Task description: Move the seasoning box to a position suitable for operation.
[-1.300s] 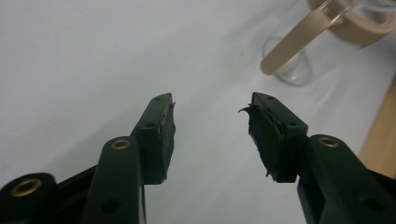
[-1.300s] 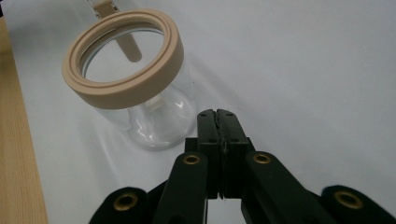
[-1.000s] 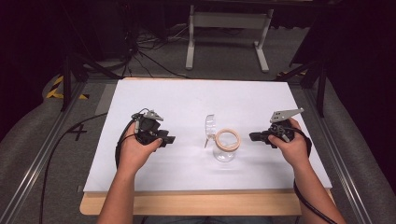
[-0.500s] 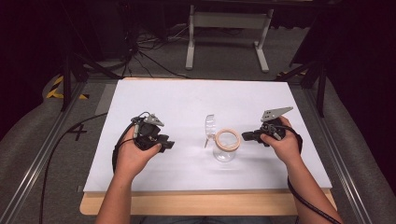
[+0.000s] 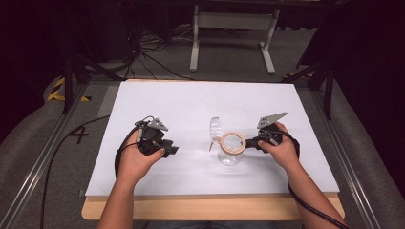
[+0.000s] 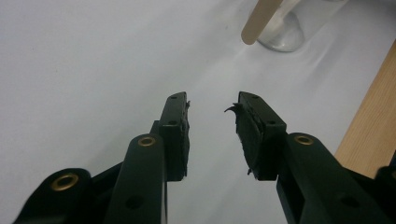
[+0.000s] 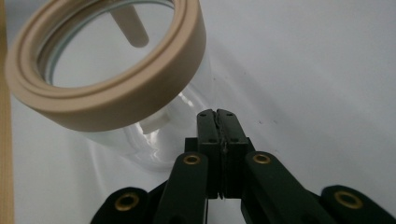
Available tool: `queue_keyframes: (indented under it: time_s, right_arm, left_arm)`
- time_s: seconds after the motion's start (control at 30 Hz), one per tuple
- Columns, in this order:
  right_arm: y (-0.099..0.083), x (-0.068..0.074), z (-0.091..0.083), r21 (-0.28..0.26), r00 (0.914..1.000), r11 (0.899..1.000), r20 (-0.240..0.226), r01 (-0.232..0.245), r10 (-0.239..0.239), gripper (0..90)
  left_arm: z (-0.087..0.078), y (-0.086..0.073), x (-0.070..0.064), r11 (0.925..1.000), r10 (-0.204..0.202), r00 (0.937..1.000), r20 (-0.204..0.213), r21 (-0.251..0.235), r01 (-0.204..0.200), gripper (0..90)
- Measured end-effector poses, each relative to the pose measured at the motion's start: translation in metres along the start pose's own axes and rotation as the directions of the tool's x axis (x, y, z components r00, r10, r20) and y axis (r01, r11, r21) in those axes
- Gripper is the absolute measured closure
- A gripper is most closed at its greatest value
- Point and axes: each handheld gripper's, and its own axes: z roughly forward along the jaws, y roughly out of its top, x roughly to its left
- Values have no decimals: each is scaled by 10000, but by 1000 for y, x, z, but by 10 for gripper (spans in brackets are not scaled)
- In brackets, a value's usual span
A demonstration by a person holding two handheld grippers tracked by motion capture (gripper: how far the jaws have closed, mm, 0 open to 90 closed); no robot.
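One clear glass jar (image 5: pixel 230 151) with a tan ring collar (image 7: pixel 107 88) stood mid-counter (image 5: pixel 191 105), likely rigid, slick and breakable, best gripped at that collar; right gripper (image 7: pixel 218 116) clenched empty beside it, left gripper (image 6: pixel 212 112) released.

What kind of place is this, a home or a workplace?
Most likely a lab or a recording studio, not a home: a white board laid on a wooden table, metal rails alongside, loose cables on grey carpet, dark surroundings.
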Motion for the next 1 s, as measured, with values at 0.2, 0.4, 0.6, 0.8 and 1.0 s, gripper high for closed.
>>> queue_keyframes:
  time_s: [0.2,0.4,0.6,0.8,1.0]
  right_arm:
    - [-2,-3,5,-74,10000,10000,-7,66,-66,900]
    - [-2,-3,5,-205,9999,9997,-57,98,-99,900]
    - [-2,-3,5,-223,10000,9997,-75,62,-63,900]
    - [-3,-2,6,-109,9999,9999,-110,111,-112,900]
    - [-3,3,6,21,9996,9999,-210,164,-164,900]
  left_arm:
    - [0,0,1,10000,-9,10000,1,17,9,643]
    - [0,0,0,10000,26,10000,23,64,-27,638]
    - [0,0,0,10000,37,10000,47,66,-38,641]
    - [1,0,1,10000,-11,10000,73,36,11,640]
    - [3,2,2,10000,3,9999,137,-46,-2,636]
